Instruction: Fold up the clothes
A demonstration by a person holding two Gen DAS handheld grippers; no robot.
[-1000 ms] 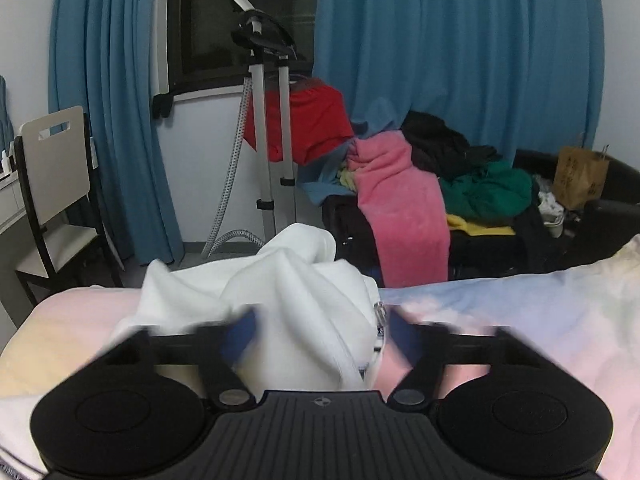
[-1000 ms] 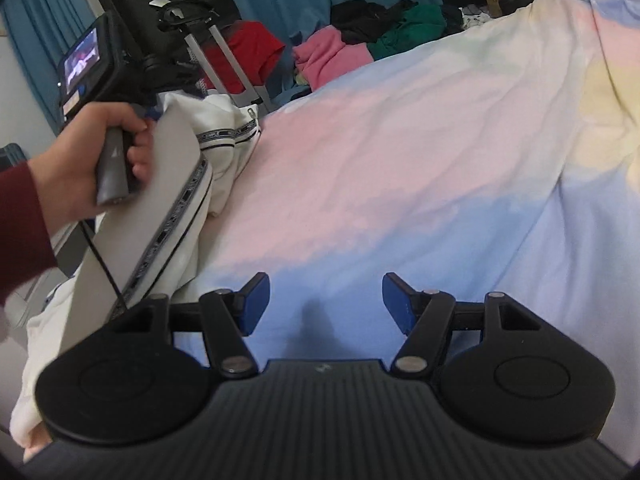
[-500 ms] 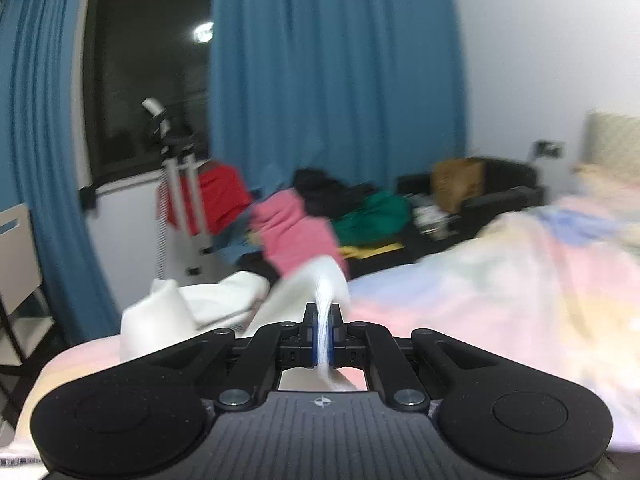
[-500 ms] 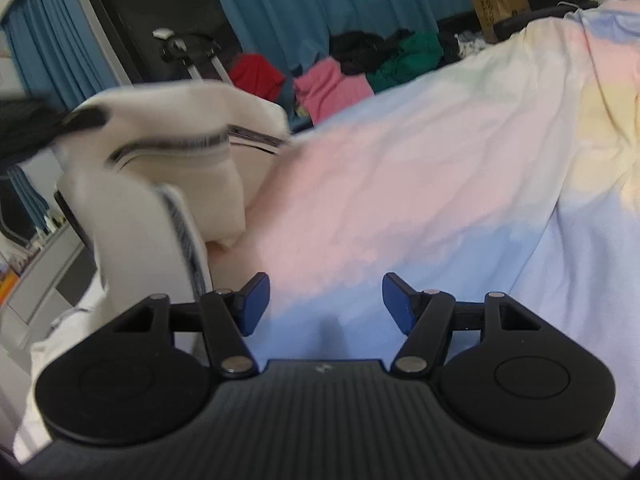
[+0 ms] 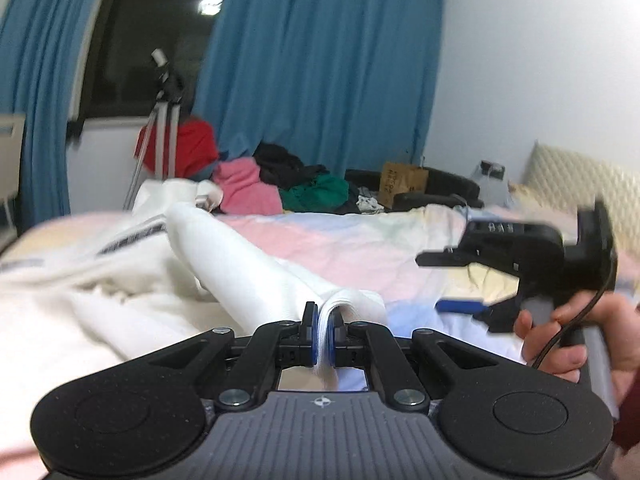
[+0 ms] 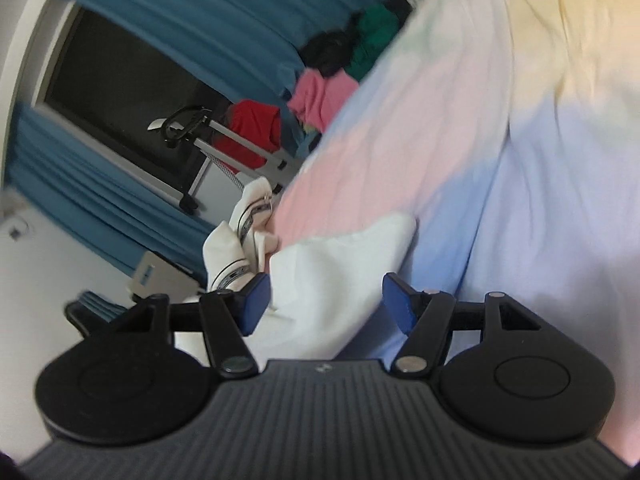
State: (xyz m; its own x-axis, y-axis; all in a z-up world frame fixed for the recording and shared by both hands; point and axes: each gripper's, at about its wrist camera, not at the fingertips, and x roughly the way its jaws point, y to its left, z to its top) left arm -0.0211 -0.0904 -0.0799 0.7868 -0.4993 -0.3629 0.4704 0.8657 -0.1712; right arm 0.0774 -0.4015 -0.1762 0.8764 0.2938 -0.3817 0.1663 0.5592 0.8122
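Note:
A white garment (image 5: 224, 272) with a dark patterned stripe lies spread over the pastel bedspread (image 5: 352, 240). My left gripper (image 5: 323, 328) is shut on a fold of its white cloth, which stretches away to the left. My right gripper (image 6: 324, 300) is open, its jaws wide apart, tilted, hovering over another part of the white garment (image 6: 332, 272) on the bedspread (image 6: 500, 160). The right gripper also shows in the left wrist view (image 5: 452, 284), held by a hand at the right.
A pile of pink, green, black and red clothes (image 5: 280, 184) lies beyond the bed's far edge. A garment steamer stand (image 5: 164, 120) stands by the dark window and blue curtains (image 5: 320, 72). A padded headboard (image 5: 580, 184) is at the right.
My left gripper closed on the white garment and pulled it across the bed to the right. My right gripper tilted and moved over the white cloth, staying open.

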